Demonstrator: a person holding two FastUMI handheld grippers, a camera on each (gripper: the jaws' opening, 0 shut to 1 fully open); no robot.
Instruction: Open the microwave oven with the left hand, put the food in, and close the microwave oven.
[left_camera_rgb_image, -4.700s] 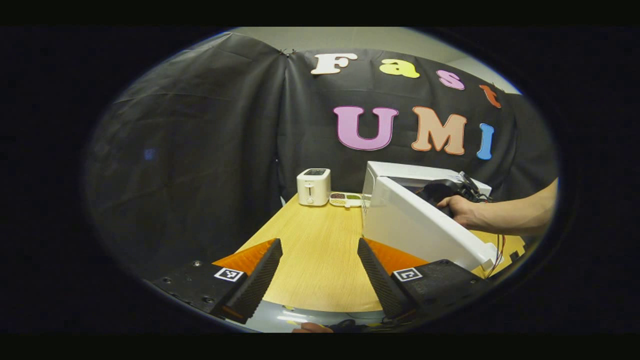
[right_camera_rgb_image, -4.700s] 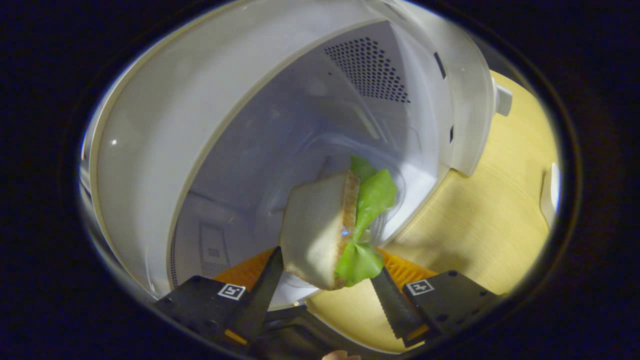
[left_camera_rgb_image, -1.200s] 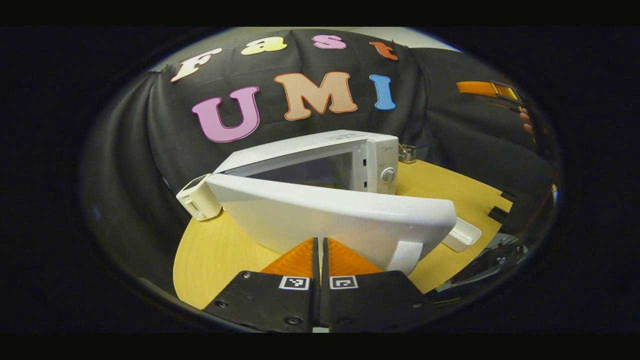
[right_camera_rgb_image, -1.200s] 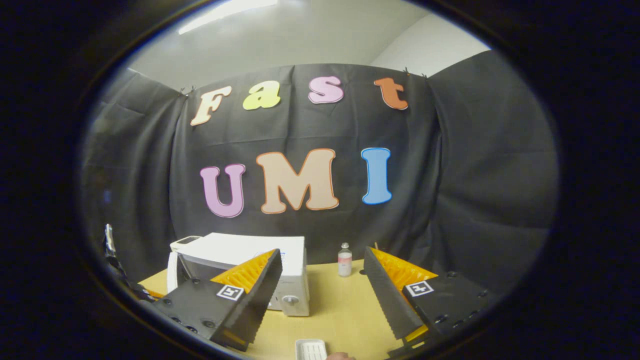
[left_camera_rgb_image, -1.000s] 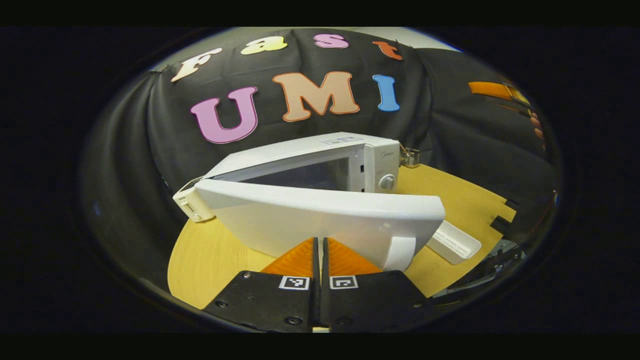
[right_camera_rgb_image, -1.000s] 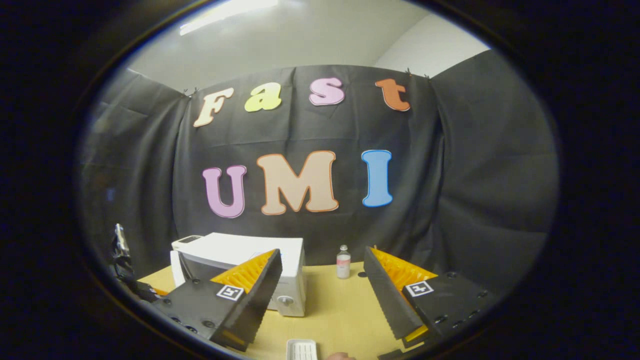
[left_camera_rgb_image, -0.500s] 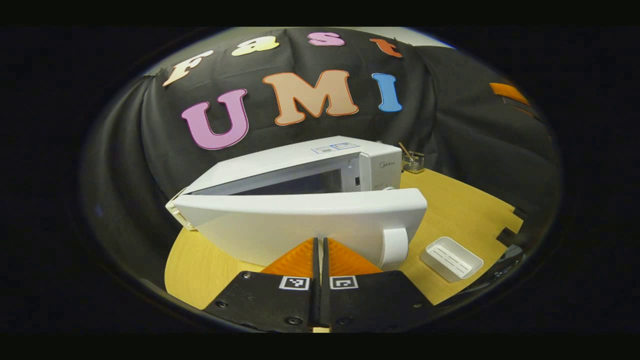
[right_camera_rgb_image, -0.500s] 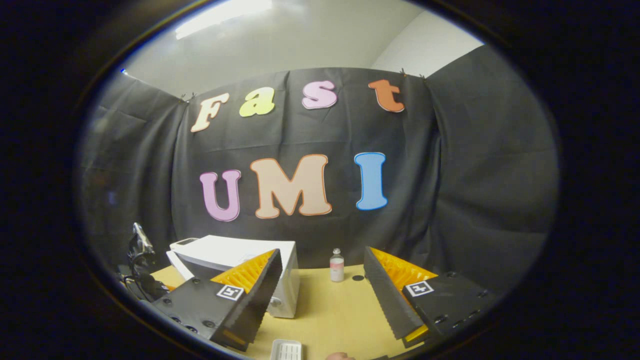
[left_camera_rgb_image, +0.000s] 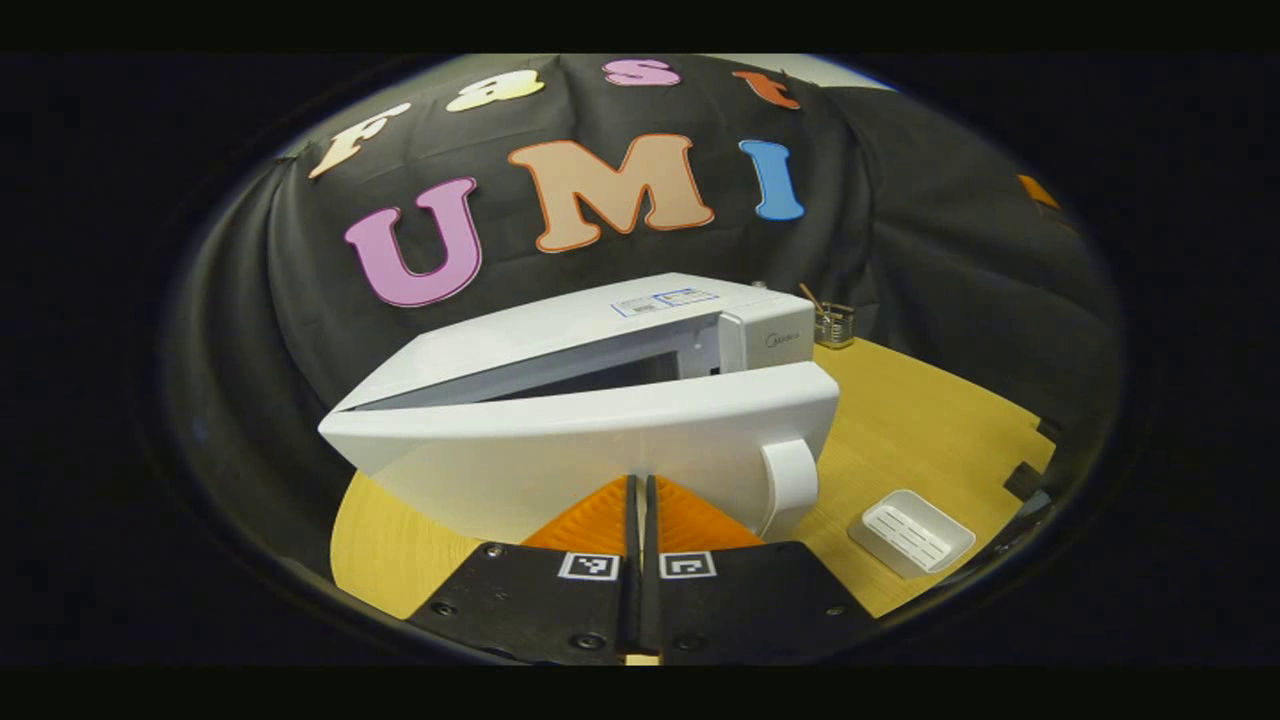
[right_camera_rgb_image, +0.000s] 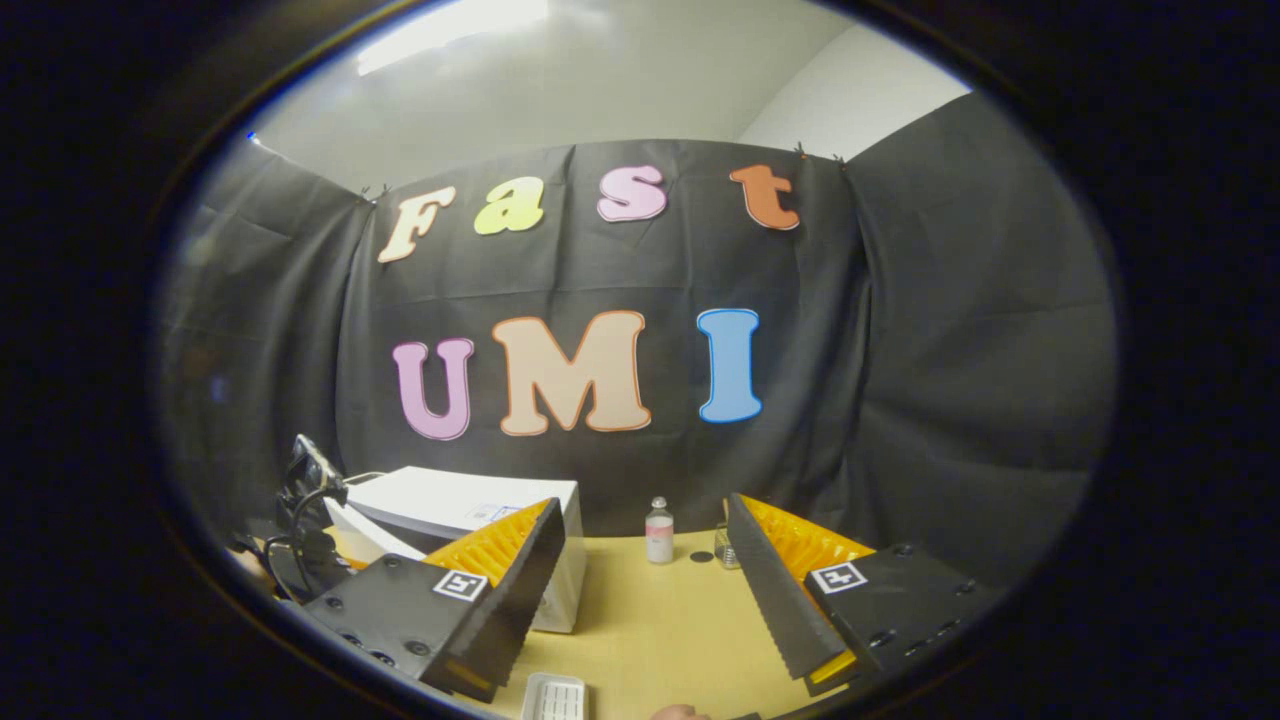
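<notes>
Left gripper (left_camera_rgb_image: 640, 500) closed, tips against microwave door (left_camera_rgb_image: 600, 440), frame centre; door ajar. Right gripper (right_camera_rgb_image: 645, 560) open, empty, above bare table (right_camera_rgb_image: 650, 630), bottom centre.

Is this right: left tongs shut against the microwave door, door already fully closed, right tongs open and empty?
Not quite. The door is not fully closed: the left gripper view shows a gap between it and the microwave, though it is nearly shut. The rest holds: the left tongs are shut against the door, and the right tongs are open and empty in the right gripper view.
</notes>
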